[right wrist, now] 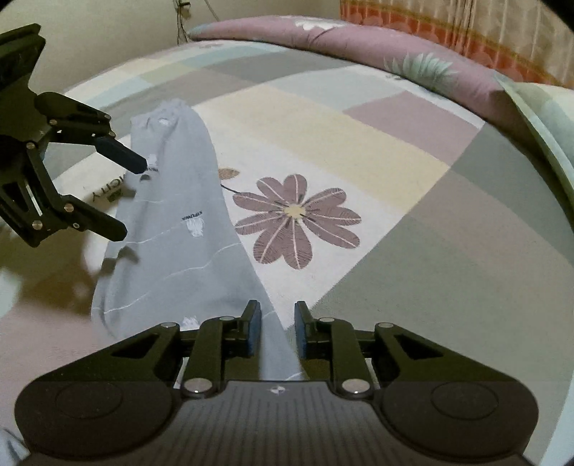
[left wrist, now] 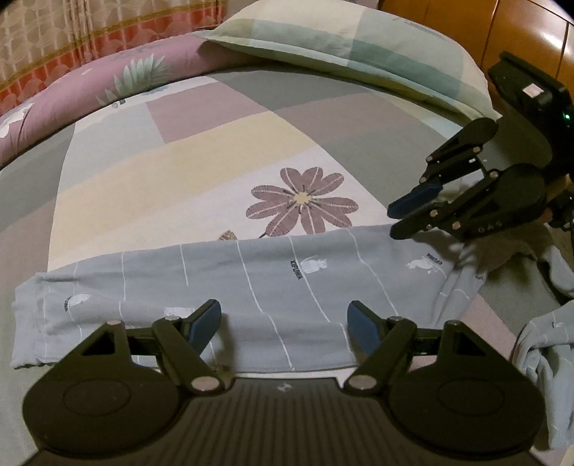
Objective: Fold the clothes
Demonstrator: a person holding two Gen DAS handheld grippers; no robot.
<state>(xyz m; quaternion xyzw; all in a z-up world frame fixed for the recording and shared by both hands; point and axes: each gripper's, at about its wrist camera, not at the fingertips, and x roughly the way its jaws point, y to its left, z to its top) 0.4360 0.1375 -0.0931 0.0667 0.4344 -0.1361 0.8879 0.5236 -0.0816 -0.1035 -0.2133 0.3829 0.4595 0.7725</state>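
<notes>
A pale grey-blue garment (left wrist: 251, 286) with thin white lines and small white prints lies flat as a long strip across the bed. In the right wrist view the garment (right wrist: 172, 233) runs away from me toward the far left. My left gripper (left wrist: 284, 307) hovers over its near edge, open wide, with nothing pinched. My right gripper (left wrist: 393, 222) is at the strip's right end. Its fingers stand a little apart, and the right gripper (right wrist: 277, 308) has cloth lying under the gap, not pressed. The left gripper (right wrist: 133, 200) shows open at the left.
The bed sheet (left wrist: 179, 161) is a patchwork with a purple flower (left wrist: 303, 200). A checked pillow (left wrist: 358, 46) and a purple rolled quilt (left wrist: 89, 96) lie at the far edge. More bunched grey-blue cloth (left wrist: 545, 344) sits at the right, and a wooden headboard (left wrist: 520, 28) stands behind.
</notes>
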